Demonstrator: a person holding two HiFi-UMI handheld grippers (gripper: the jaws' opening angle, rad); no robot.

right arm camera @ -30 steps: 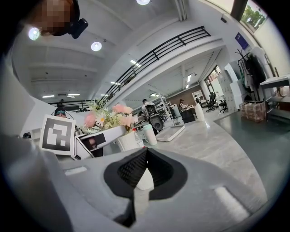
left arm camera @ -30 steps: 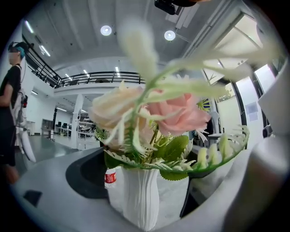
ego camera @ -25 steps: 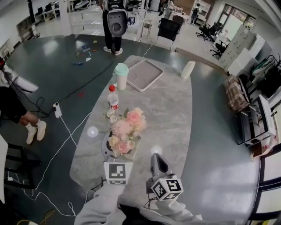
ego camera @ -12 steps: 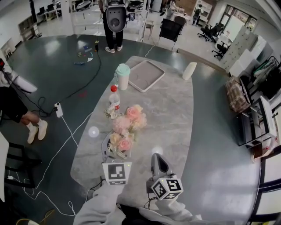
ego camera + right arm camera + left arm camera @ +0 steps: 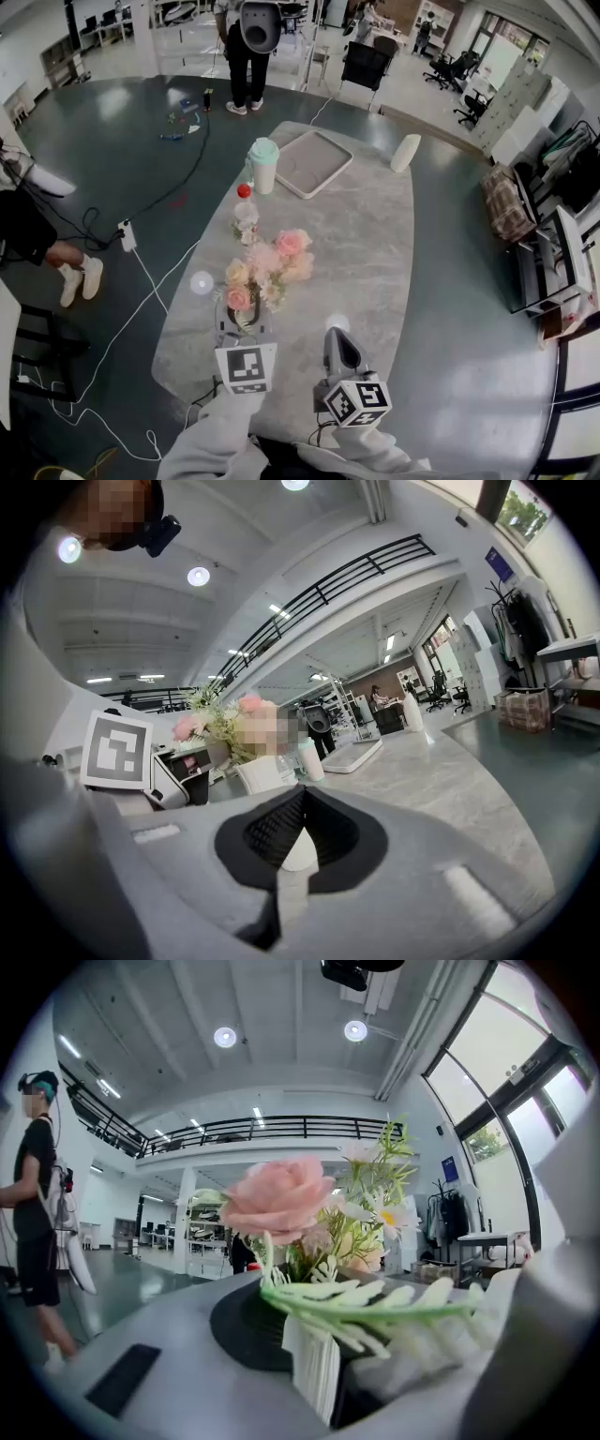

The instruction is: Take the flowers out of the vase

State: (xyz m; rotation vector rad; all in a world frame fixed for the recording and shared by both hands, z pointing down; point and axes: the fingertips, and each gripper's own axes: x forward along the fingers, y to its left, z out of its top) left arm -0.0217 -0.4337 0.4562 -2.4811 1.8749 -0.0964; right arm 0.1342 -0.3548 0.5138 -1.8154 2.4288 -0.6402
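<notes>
The flowers point(image 5: 264, 267), a bunch of pink and cream blooms with green fronds, rise over the near left part of the desk point(image 5: 366, 234). They are close to its left edge and just beyond the left gripper point(image 5: 240, 324). That gripper's jaws have just been closing and now stand almost together, pinching the bunch low down. In the left gripper view a green frond point(image 5: 375, 1305) lies straight across them, and a pink rose point(image 5: 277, 1199) stands right above. The vase cannot be made out beneath the blooms and the gripper. The right gripper point(image 5: 298, 847) has its jaws pressed together with nothing between them. It hangs over the near end of the desk, beside the left gripper and apart from the flowers. Along the left edge behind the bunch stands a bottle with a red cap point(image 5: 245, 212), just beyond the blooms. Farther on is a cup with a mint lid point(image 5: 263, 163), with a flat tray point(image 5: 310, 161) beside it at the far end. A white cylinder point(image 5: 404, 152) stands near the far right edge, well apart from everything else. Bare marble runs from the flowers across to the desk's right edge and back toward the tray, so the open room lies to the right of the bunch and beyond it. Off the left edge, white cables point(image 5: 141, 272) trail over the dark floor point(image 5: 122, 122). A person point(image 5: 246, 52) stands past the far end, near a black chair point(image 5: 363, 62).
</notes>
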